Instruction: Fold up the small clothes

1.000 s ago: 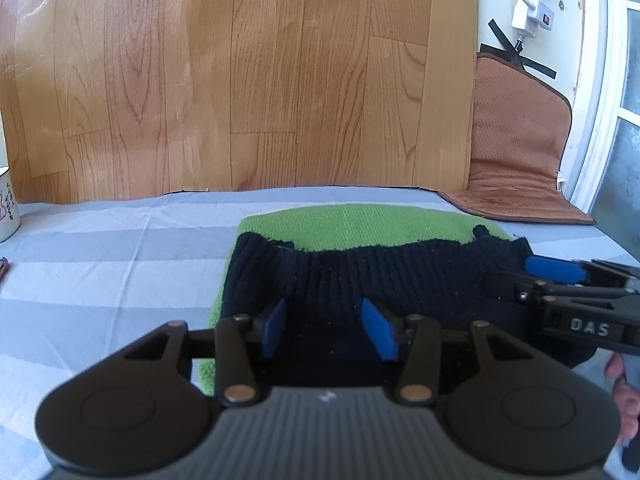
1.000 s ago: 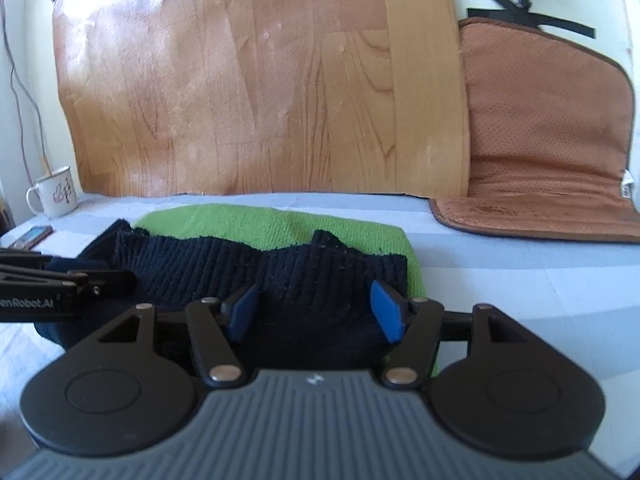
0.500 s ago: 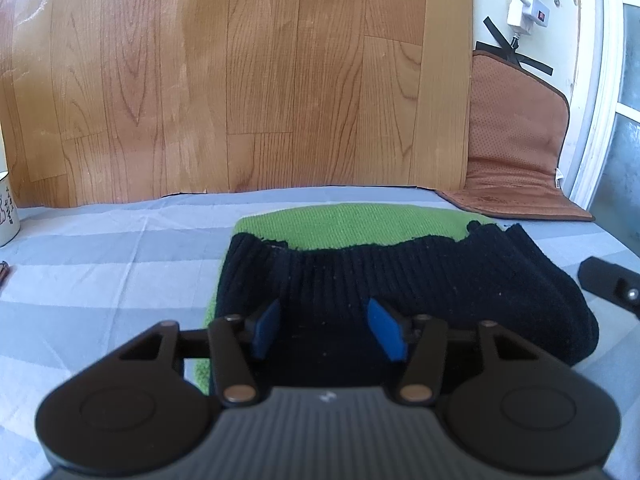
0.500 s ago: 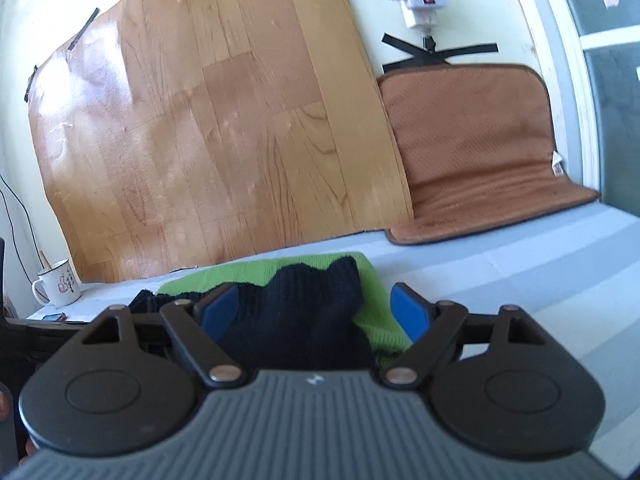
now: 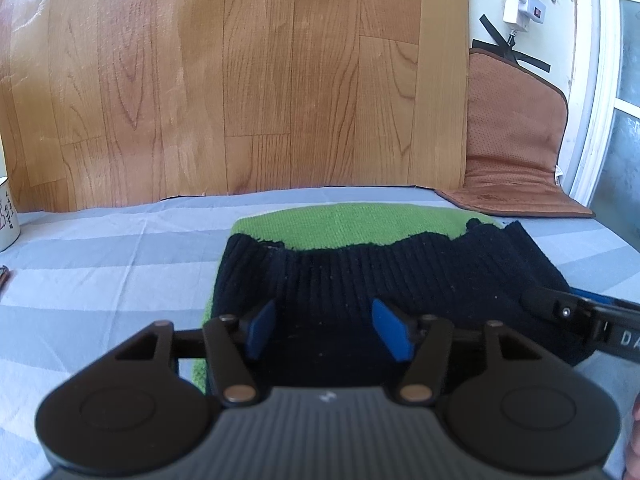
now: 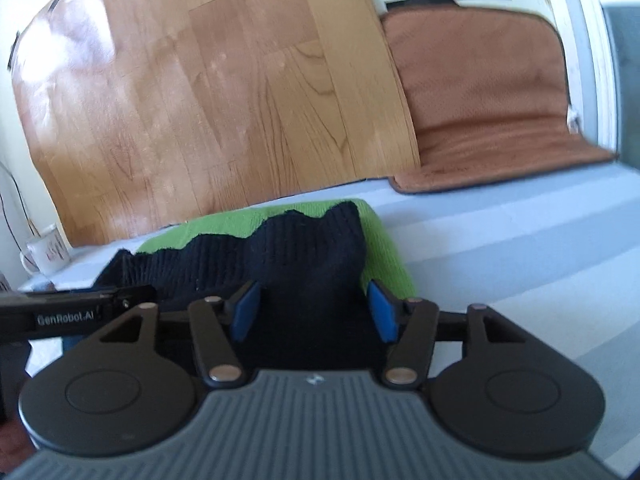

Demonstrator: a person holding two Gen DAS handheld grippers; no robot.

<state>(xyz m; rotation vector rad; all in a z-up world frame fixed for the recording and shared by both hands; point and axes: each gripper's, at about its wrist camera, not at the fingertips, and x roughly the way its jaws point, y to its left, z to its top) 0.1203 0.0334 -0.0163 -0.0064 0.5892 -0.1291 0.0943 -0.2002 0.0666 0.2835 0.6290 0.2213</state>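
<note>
The black knit is ribbed, matt wool-like cloth; the green cloth under it is a finer, fuzzy knit. Both lie on a striped sheet, smooth woven fabric with faint creases. The far board is wood-grain laminate with a soft sheen and pale scuffs. The brown mat at far right looks like perforated leatherette, matt. The mug at far left looks glossy, like enamel. Each gripper, left and right, is matt black plastic with ridged grey housing, brass-coloured metal pins and smooth blue pads.
</note>
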